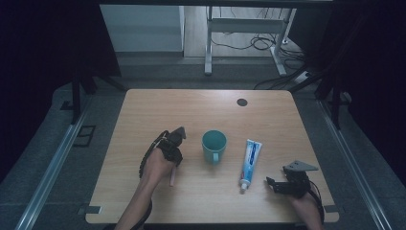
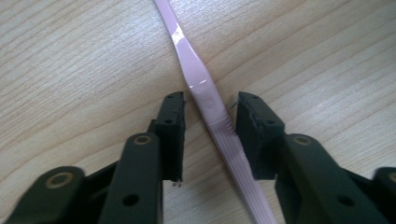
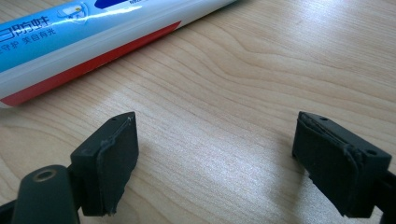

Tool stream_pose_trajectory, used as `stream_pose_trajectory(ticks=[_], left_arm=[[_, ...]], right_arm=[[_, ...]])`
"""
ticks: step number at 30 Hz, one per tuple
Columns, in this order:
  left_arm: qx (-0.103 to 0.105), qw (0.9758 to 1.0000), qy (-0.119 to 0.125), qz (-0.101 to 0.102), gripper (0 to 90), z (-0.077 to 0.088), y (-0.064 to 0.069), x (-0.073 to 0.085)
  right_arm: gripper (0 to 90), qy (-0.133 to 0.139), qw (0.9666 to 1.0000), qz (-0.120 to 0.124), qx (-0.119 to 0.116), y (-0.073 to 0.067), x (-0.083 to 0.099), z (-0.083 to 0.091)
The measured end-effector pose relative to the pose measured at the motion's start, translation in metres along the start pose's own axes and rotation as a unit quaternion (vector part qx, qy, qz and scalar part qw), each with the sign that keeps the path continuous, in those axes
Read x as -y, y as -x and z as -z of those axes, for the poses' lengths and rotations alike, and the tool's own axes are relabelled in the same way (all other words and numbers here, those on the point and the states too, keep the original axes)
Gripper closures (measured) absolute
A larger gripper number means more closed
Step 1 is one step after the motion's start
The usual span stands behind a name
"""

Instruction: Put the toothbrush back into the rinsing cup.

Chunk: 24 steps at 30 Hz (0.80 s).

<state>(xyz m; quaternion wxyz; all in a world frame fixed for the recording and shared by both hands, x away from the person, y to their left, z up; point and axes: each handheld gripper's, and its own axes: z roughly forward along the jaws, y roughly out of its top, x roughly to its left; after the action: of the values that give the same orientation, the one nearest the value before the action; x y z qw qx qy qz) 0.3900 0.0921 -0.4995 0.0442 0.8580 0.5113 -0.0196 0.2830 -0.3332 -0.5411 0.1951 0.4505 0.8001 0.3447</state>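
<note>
Wooden table (image 1: 143,196), dim room: left gripper (image 2: 208,119) straddles pink toothbrush (image 2: 196,81).
Toothbrush lies flat left of teal mug (image 1: 214,145); jaws partly open, one pad at the handle's edge, the other clear, no firm grip. Right gripper (image 3: 215,154), jaws wide and empty, rests right of mug beside toothpaste tube (image 3: 70,42).

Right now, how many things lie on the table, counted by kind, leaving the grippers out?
Toothbrush, pink: 1
Cup, teal: 1
Toothpaste tube: 1
Total: 3
</note>
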Motion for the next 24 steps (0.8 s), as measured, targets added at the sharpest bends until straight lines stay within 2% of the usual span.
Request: stream_pose_trajectory(ticks=[8,24], left_arm=[[-0.016,0.9999,-0.001,-0.003,77.5,-0.0003,0.001,0.0005],[-0.007,0.9997,0.006,-0.022,79.0,0.0004,-0.0013,0.0037]], right_arm=[[14.4,0.0,1.0,0.0,0.0,0.0,0.0,0.0],[14.4,0.0,1.0,0.0,0.0,0.0,0.0,0.0]])
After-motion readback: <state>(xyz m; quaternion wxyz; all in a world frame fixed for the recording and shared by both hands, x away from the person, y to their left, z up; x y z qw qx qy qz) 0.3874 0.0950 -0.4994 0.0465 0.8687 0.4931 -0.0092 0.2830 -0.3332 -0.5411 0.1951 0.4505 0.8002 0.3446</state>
